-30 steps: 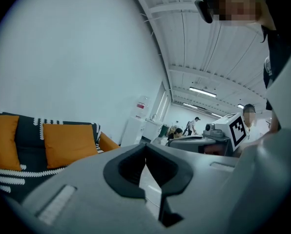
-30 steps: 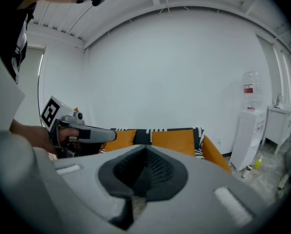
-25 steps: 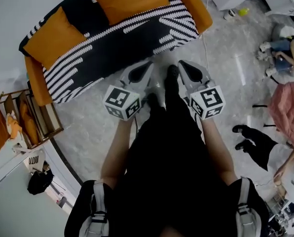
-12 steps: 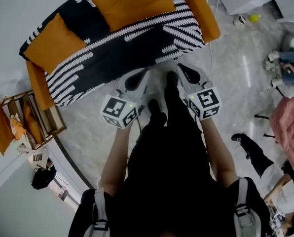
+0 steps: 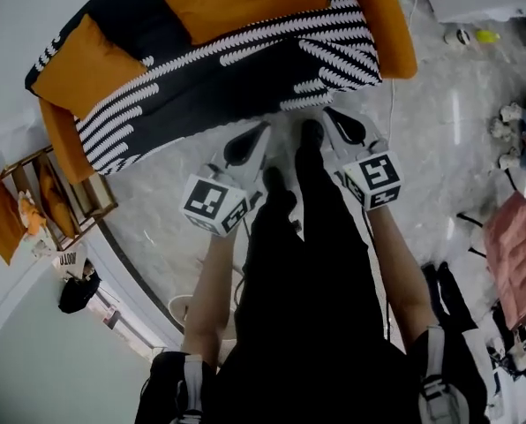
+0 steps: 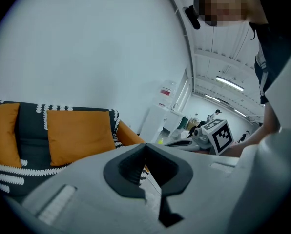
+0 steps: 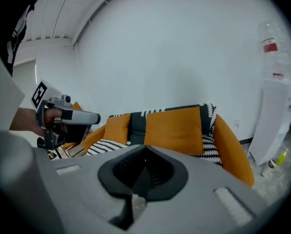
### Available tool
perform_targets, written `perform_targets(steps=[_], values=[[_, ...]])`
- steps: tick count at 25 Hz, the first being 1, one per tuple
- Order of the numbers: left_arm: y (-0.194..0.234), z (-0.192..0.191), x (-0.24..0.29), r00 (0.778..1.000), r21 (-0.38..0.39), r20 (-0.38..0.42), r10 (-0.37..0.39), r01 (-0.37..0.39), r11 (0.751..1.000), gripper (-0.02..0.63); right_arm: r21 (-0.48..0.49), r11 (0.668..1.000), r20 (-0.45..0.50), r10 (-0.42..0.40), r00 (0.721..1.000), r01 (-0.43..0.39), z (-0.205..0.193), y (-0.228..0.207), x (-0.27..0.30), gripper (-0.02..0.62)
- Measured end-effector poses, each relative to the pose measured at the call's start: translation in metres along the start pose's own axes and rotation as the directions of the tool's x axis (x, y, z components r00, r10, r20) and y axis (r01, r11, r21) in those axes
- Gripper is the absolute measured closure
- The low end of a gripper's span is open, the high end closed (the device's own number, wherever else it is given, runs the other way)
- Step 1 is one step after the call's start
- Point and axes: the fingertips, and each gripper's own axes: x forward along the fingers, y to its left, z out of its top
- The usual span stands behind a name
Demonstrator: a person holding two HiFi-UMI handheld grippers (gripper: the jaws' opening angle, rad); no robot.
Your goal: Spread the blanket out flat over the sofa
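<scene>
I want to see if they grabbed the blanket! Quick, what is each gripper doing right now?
Left gripper: jaws closed, holding nothing.
Right gripper: jaws closed, holding nothing.

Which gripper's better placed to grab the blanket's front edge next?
Right, narrowly: right gripper has its tips close to the blanket hem; left gripper, also shut and empty, sits slightly further back.

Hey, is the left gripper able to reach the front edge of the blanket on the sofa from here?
Probably yes. The left gripper points toward the blanket, whose front edge hangs close ahead with only floor between them. Its jaws are shut and empty, so they'd need opening first.
</scene>
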Motion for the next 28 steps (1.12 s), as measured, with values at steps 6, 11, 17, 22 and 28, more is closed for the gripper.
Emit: perform_targets(steps=[6,11,17,22,28], values=[[0.023,-0.022,0.038,1.000,-0.003,-0.018,0.022,-0.022,1.000,0.595,-0.001,1.000,-0.051,0.016,0.999,-0.016,-0.034,-0.032,0.038,0.594],[0.035,-0.049,0.065,0.999,-0.026,-0.039,0.025,-0.026,0.999,0.595,0.007,1.000,-0.098,0.016,0.995,-0.015,-0.073,-0.054,0.063,0.592],[0.052,-0.079,0.095,0.997,-0.046,-0.076,0.012,-0.015,0.999,0.594,0.013,1.000,-0.151,0.000,0.989,0.002,-0.116,-0.082,0.099,0.569],[0.066,-0.101,0.115,0.996,-0.048,-0.092,0.010,-0.014,0.999,0.595,-0.012,1.000,-0.191,0.001,0.982,-0.003,-0.149,-0.101,0.131,0.554],[0.089,-0.129,0.134,0.994,-0.057,-0.108,-0.002,-0.004,0.998,0.594,-0.030,1.000,-0.250,-0.011,0.968,0.004,-0.191,-0.120,0.163,0.541]])
